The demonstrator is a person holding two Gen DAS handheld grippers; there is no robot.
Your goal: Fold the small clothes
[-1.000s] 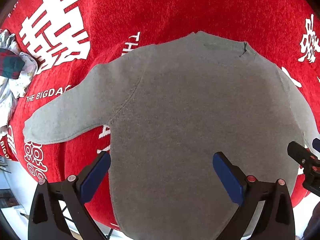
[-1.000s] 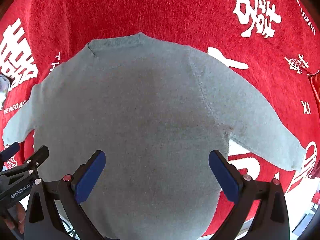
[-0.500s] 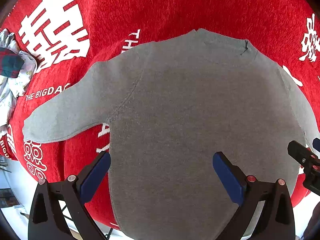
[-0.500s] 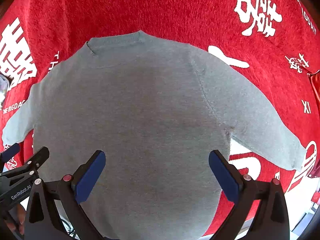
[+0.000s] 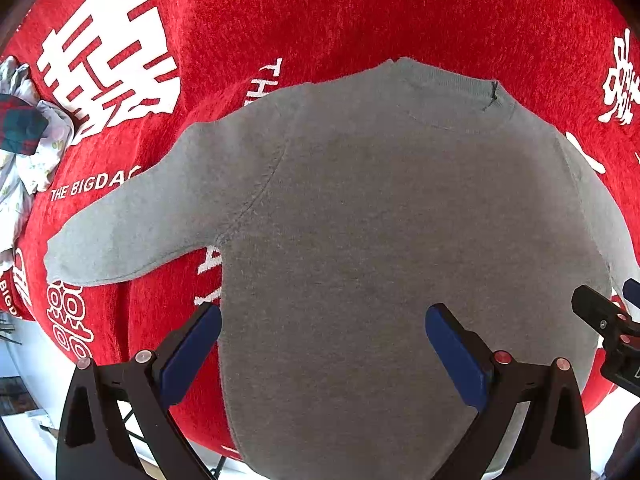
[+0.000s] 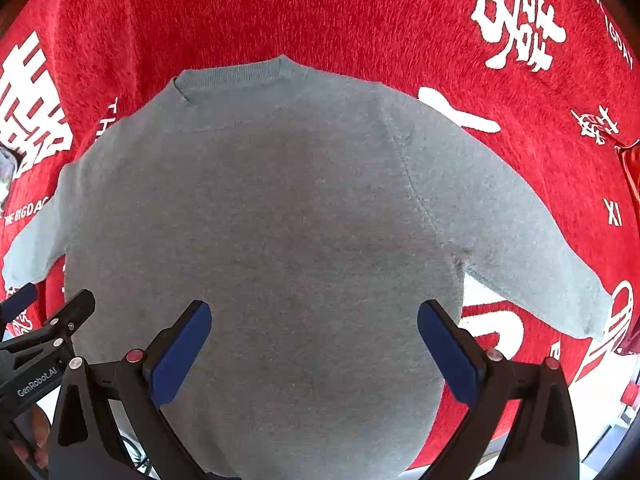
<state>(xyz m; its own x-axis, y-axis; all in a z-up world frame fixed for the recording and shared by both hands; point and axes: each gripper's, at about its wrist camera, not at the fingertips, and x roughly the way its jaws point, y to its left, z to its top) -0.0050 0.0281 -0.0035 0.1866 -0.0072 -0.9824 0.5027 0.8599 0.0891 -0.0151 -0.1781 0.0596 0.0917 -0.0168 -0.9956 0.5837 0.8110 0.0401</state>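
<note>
Red fleecy cloth (image 5: 360, 12) with large white characters and white lettering covers the table and fills nearly all of both wrist views; its near edge curves down at the bottom, where pale floor shows beyond it.

Spread flat on the cloth, in the middle and reaching to the near edge, lies a small grey sweater (image 5: 380, 240). It is a plain, soft knit of even grey, with no print. Its ribbed round collar (image 6: 228, 76) points toward the far edge and its hem toward the near edge, under the grippers. Both long sleeves lie out sideways and slope down toward the near edge: one sleeve (image 5: 132, 228) reaches toward the left edge, the other sleeve (image 6: 520, 240) toward the right edge. Curved seams join the sleeves to the body. The fabric lies smooth, with no fold in it.

At the left edge of the cloth sits a crumpled heap of other clothes (image 5: 24, 136), pale printed fabric with a dark plaid piece on top.

Above the hem area, the left gripper (image 5: 322, 344) hangs with its blue-padded fingers spread wide and nothing between them. Beside it, the right gripper (image 6: 314, 344) is likewise spread wide and holds nothing. Whether either touches the sweater cannot be told.
</note>
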